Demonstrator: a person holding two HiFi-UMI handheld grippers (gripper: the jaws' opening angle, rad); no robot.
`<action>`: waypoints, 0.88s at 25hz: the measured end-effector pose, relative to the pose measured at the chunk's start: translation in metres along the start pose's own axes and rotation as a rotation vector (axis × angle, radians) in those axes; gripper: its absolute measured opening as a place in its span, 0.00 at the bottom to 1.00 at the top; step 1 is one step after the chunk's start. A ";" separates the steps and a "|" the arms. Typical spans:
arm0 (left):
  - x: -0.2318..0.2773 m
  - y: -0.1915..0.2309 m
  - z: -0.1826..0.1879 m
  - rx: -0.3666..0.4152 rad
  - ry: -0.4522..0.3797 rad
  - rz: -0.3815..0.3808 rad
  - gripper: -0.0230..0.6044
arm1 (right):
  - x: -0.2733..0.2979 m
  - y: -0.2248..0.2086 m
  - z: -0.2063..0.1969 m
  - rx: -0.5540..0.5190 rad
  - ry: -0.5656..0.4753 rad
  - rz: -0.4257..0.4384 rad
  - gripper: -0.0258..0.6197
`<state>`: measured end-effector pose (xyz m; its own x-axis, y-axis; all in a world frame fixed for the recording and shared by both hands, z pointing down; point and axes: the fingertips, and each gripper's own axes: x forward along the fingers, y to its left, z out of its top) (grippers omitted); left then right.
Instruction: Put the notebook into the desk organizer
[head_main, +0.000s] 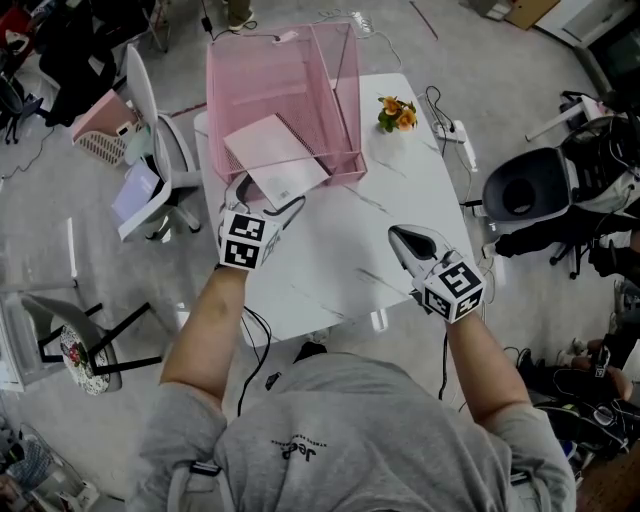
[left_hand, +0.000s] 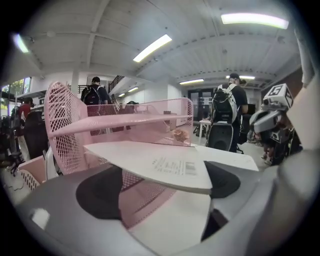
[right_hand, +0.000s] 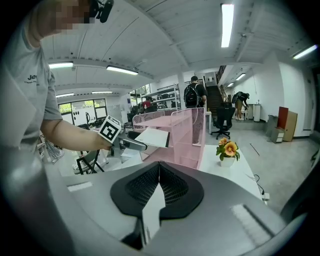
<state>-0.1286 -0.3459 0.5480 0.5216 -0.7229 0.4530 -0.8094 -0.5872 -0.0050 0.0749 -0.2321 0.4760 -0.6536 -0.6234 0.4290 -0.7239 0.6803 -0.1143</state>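
Observation:
A pink mesh desk organizer (head_main: 285, 90) stands at the far end of the white table (head_main: 330, 260). The white notebook (head_main: 275, 158) lies flat in it, its near corner sticking out over the front rim. My left gripper (head_main: 262, 195) is open, one jaw on each side of that corner, and the pads do not press on it. In the left gripper view the notebook (left_hand: 160, 162) hangs between the wide-apart pads in front of the organizer (left_hand: 65, 120). My right gripper (head_main: 400, 236) is shut and empty above the table's right side, its pads (right_hand: 175, 187) together.
A small pot of orange flowers (head_main: 397, 113) stands to the right of the organizer. A power strip (head_main: 455, 135) with cables lies at the table's right edge. A white chair (head_main: 150, 170) stands to the left and a black chair (head_main: 525, 190) to the right. People stand in the background.

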 end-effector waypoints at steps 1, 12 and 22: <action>0.000 -0.001 0.000 -0.015 0.005 0.004 0.92 | -0.001 0.000 0.000 0.002 0.000 0.001 0.05; -0.024 -0.001 -0.016 -0.217 0.031 0.136 0.91 | 0.002 0.004 0.000 0.010 0.003 0.019 0.05; -0.030 -0.007 -0.029 -0.234 0.042 0.108 0.76 | 0.005 0.014 -0.002 0.011 0.008 0.032 0.05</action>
<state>-0.1465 -0.3097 0.5601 0.4209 -0.7584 0.4976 -0.9029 -0.4033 0.1489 0.0624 -0.2252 0.4784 -0.6751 -0.5981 0.4318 -0.7047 0.6959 -0.1379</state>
